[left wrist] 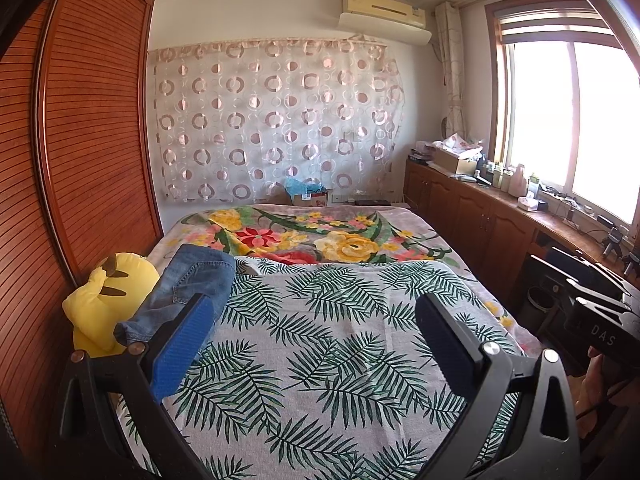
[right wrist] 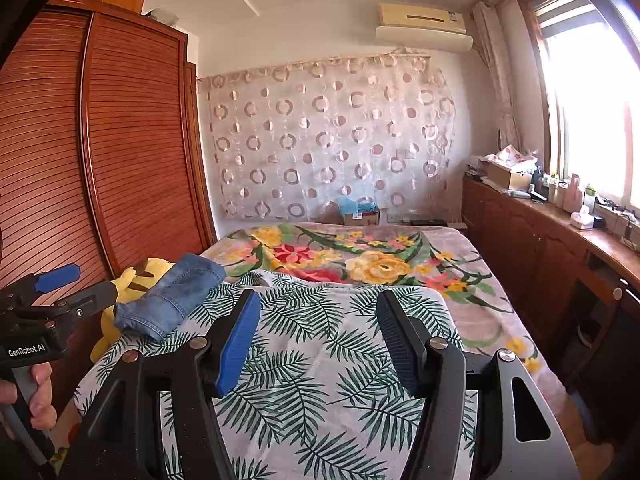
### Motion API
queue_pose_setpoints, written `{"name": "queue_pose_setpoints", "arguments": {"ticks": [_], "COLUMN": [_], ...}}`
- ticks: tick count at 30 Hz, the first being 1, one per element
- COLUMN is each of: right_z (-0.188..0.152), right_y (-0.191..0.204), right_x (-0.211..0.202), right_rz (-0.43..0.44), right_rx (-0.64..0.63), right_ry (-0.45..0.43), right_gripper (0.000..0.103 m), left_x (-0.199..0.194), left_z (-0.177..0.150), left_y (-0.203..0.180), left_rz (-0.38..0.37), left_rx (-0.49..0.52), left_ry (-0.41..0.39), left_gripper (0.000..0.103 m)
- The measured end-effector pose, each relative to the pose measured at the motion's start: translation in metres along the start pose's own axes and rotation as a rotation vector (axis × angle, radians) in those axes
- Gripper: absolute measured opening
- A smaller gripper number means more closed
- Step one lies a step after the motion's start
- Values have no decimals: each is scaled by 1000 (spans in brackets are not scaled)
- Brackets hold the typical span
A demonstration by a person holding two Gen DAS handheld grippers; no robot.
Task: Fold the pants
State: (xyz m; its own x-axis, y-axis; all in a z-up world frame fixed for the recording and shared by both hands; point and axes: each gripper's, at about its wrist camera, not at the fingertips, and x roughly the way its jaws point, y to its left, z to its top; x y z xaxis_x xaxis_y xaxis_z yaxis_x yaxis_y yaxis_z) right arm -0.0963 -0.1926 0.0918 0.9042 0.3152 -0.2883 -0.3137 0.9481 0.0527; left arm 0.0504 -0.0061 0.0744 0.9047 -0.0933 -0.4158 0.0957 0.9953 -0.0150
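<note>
Folded blue jeans (left wrist: 188,288) lie at the left side of the bed, partly resting on a yellow plush toy (left wrist: 108,300); they also show in the right wrist view (right wrist: 172,296). My left gripper (left wrist: 316,320) is open and empty, held above the leaf-print sheet (left wrist: 328,320), its blue finger just right of the jeans. My right gripper (right wrist: 316,320) is open and empty above the same sheet (right wrist: 320,360), to the right of the jeans. The left gripper's body (right wrist: 44,300) appears at the left edge of the right wrist view.
A floral blanket (left wrist: 320,236) covers the far half of the bed. A wooden slatted wardrobe (left wrist: 80,140) stands close on the left. Low wooden cabinets (left wrist: 480,216) with boxes and bottles run along the right under a window. A cardboard box (left wrist: 310,198) sits beyond the bed.
</note>
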Motion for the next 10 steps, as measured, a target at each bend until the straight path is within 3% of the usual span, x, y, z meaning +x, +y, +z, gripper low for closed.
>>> {"name": "queue_pose_setpoints", "arguments": {"ticks": [10], "right_z": [0], "right_y": [1], "right_x": [0], "right_rz": [2], "right_rx": [-1], "right_ry": [-1], "right_gripper": [63], "left_x": [0], "left_z": [0], "left_y": [0], "left_rz": [0], "left_rx": [0], "left_ry": [0], "left_gripper": [101]}}
